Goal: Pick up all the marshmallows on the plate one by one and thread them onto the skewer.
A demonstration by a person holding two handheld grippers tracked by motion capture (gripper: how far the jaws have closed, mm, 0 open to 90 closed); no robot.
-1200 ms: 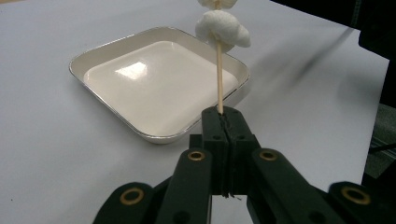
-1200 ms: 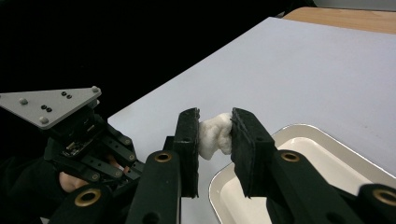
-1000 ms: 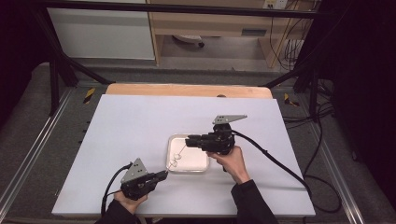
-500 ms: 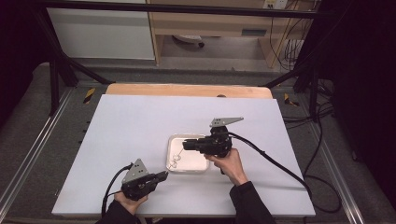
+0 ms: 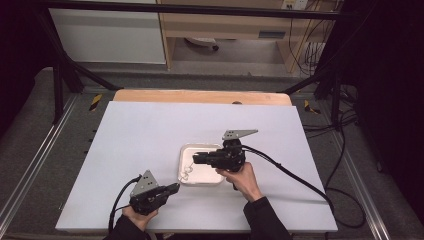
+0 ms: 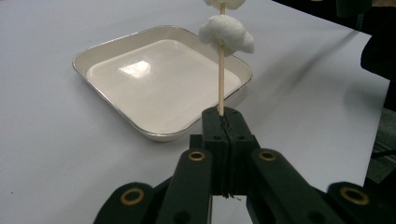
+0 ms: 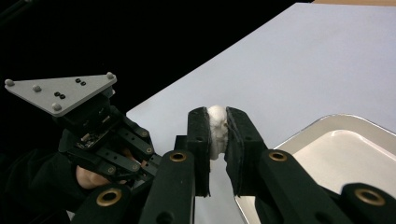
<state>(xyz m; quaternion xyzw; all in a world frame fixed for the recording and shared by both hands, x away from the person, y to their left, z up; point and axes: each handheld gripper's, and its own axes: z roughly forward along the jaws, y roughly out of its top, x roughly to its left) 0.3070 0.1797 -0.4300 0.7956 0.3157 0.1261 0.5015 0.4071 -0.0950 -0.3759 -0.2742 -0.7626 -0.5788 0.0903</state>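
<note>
In the high view the left gripper (image 5: 172, 188) sits low at the near left of the white table (image 5: 140, 135), just beside the near left corner of the shallow square tray (image 5: 201, 179). A thin wooden skewer (image 5: 183, 176) rises from its tip over the tray's left edge, but from above it reads as little more than a pale squiggle. The left gripper view settles it: the jaws of the left gripper (image 6: 225, 122) are pressed fully together on the foot of the skewer (image 6: 220, 79), which stands upright with a puffy white marshmallow (image 6: 227, 32) threaded on it and another white piece just above, cut by the top edge. Behind it the tray (image 6: 114, 44) has a cream floor and a bright metal rim.

To the right in the high view, the right gripper (image 5: 195, 159) lies level over the tray, pointing left toward the skewer's top. Its own view shows the right gripper (image 7: 217, 119) squeezing a second marshmallow (image 7: 217, 128), soft, white and dented between the pads; the jaws have just been closing on it. Beyond, the left gripper (image 7: 133, 154) shows in the person's hand.
</note>
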